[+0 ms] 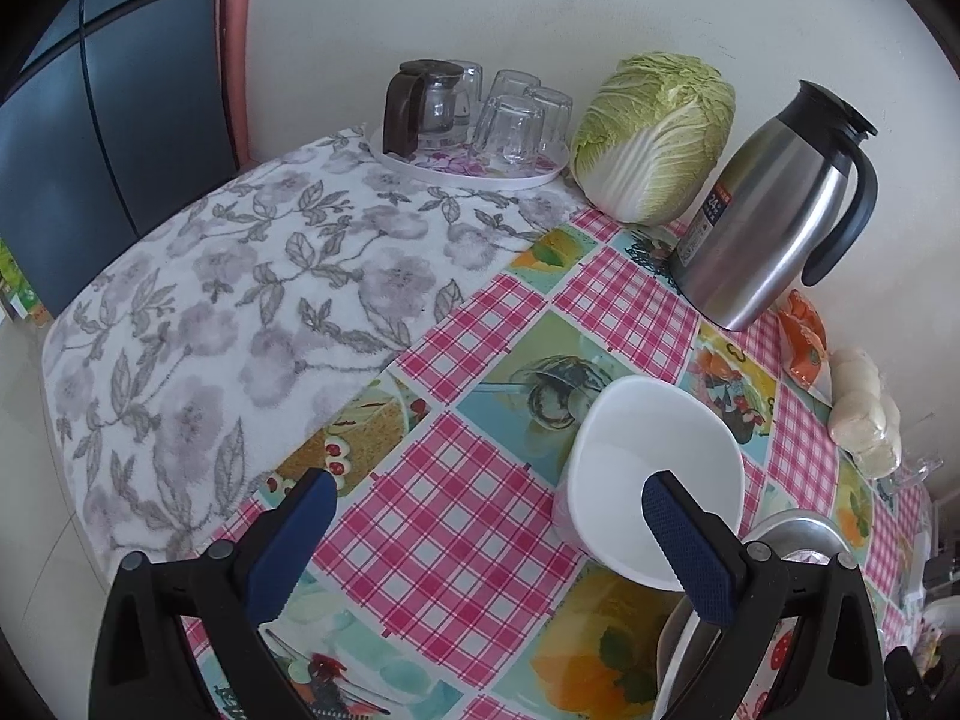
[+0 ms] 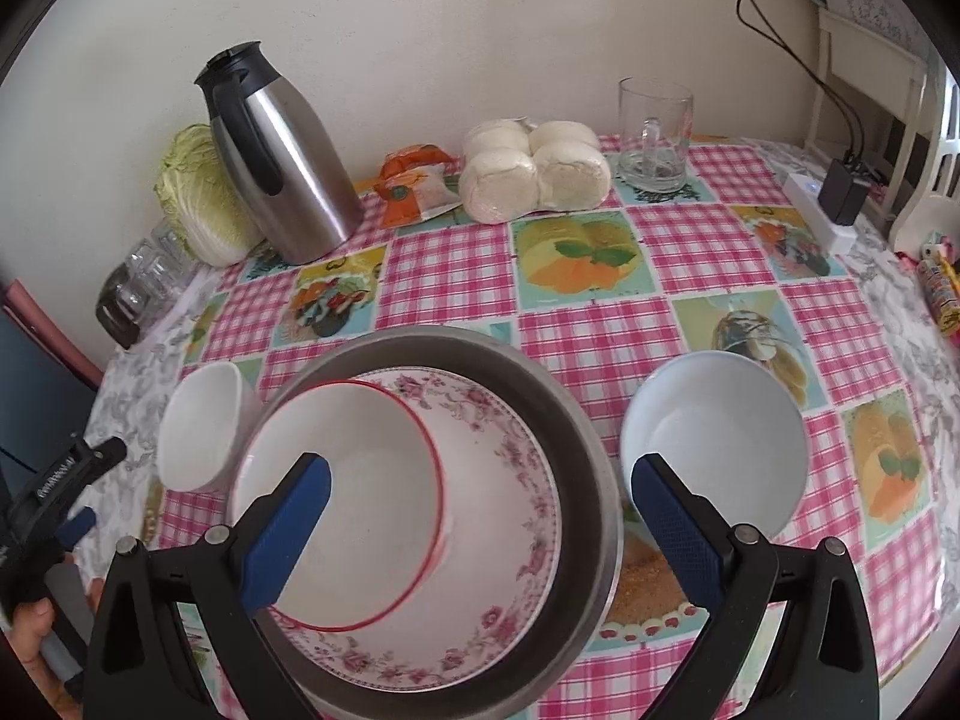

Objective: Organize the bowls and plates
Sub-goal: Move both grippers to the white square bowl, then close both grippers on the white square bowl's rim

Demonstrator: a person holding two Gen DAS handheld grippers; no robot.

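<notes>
In the right wrist view a metal basin holds a floral plate with a red-rimmed white bowl on it. A small white bowl stands left of the basin, a pale blue bowl to its right. My right gripper is open above the basin, holding nothing. My left gripper is open and empty; its right finger is over the small white bowl. The left gripper also shows at the left edge of the right wrist view.
A steel thermos jug, a cabbage, wrapped buns, an orange packet and a glass mug line the wall. A tray of glasses stands on the floral cloth. A power strip lies at right.
</notes>
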